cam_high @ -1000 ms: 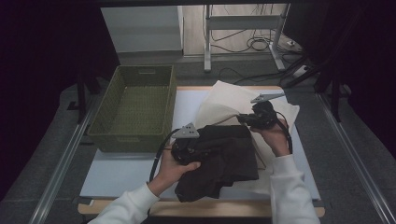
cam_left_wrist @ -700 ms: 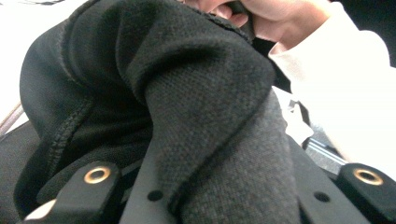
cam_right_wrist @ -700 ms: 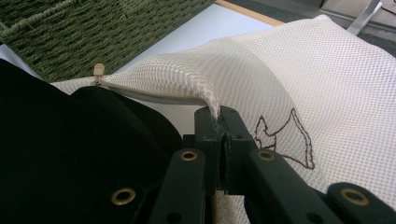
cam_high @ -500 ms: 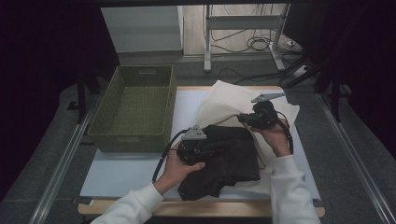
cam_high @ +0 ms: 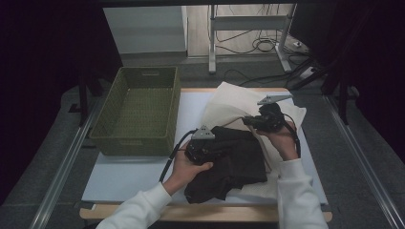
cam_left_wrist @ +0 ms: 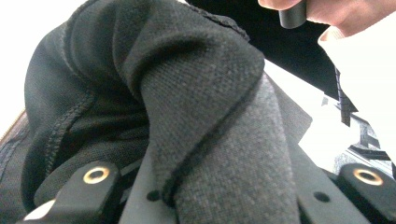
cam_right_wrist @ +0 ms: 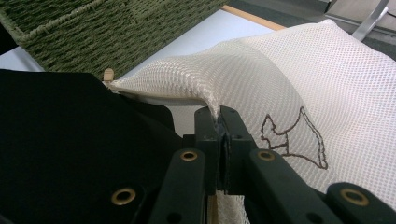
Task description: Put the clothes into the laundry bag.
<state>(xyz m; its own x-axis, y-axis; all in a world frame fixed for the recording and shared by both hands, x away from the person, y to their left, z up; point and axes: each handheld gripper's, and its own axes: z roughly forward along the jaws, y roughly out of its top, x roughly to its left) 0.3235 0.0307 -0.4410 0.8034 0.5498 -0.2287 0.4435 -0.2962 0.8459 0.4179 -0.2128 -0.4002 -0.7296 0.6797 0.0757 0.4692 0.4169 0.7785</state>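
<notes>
The high view looks forward and down from above the person's near side, taking in the whole table (cam_high: 143, 176) from some way off. The left gripper view sits very close against the black garment (cam_left_wrist: 201, 116), facing along its jaws. The right gripper view looks close along its jaws toward the far left, over the cream mesh bag (cam_right_wrist: 289, 79) to the green basket (cam_right_wrist: 93, 32). All three views share the black garment.
</notes>
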